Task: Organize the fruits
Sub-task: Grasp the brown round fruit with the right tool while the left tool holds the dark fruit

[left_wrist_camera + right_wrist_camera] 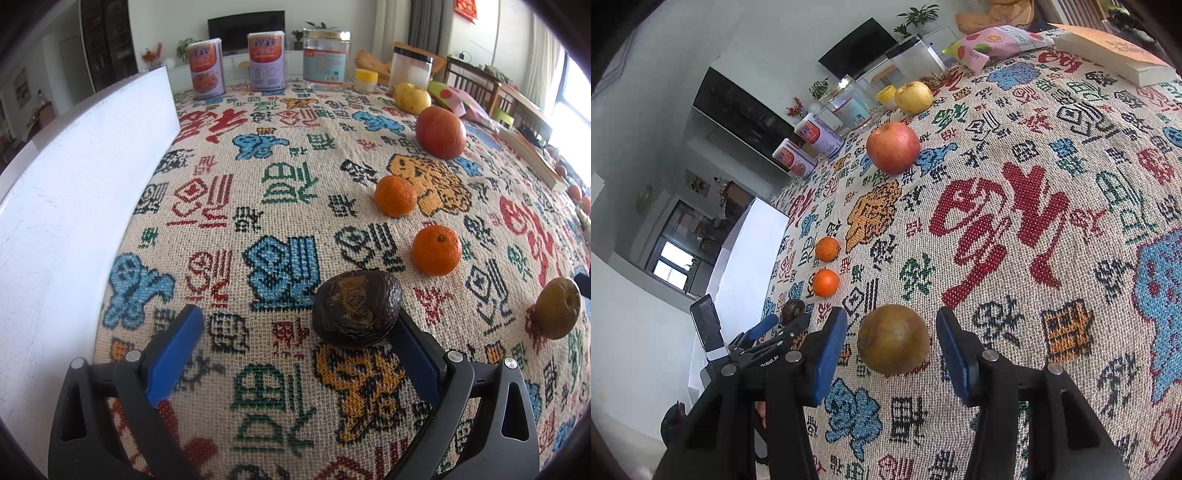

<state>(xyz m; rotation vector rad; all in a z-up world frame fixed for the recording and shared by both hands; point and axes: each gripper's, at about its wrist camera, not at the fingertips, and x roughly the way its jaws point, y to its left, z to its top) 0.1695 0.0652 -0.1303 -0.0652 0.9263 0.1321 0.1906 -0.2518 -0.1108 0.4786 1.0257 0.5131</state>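
A: that brown-green fruit (893, 343) looks firm, roundish, dull skin, probably light; I'd grab it across the widest part, sides only.

B: yep; right gripper (892, 345) is wide open around it, not touching; left gripper (295, 325) open too, wrinkled dark fruit (356, 309) against its right finger; both sit at the near end of the fruit row on the tabletop (1052, 221).
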